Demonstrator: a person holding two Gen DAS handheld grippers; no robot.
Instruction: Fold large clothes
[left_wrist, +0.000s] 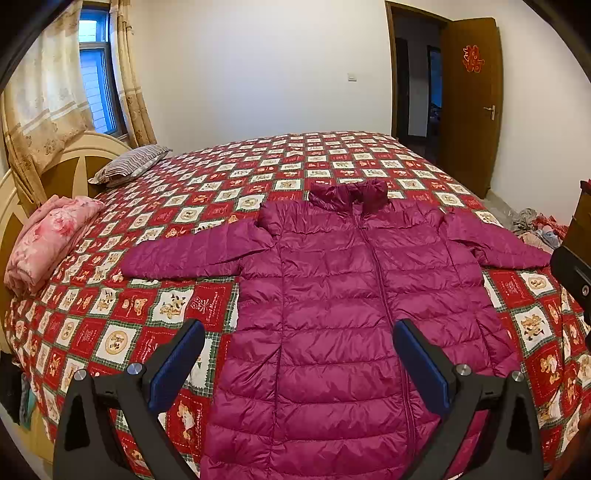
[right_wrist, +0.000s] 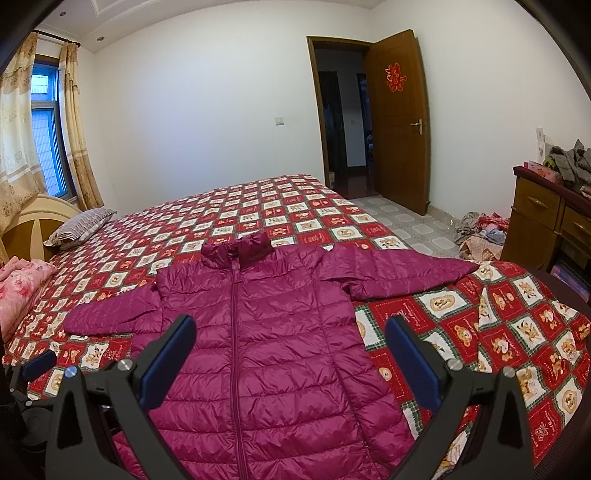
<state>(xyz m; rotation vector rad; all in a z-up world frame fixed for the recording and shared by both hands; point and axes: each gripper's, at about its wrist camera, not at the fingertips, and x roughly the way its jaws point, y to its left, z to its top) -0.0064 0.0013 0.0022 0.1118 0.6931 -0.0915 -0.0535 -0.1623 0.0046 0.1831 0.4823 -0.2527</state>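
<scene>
- Both grippers spread wide, empty: left gripper (left_wrist: 299, 354), right gripper (right_wrist: 290, 349), above the hem end.
- Magenta puffer coat (left_wrist: 351, 295) flat on patterned bedspread (left_wrist: 155, 306), zipped, sleeves outstretched.

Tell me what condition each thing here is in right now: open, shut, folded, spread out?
Magenta puffer jacket: spread flat, zipped, sleeves out, unfolded.
Left gripper: open, empty.
Right gripper: open, empty.
Wooden door: open.
Curtains: drawn aside.
Pink quilt: folded.
Striped pillow: lying by the headboard.
</scene>
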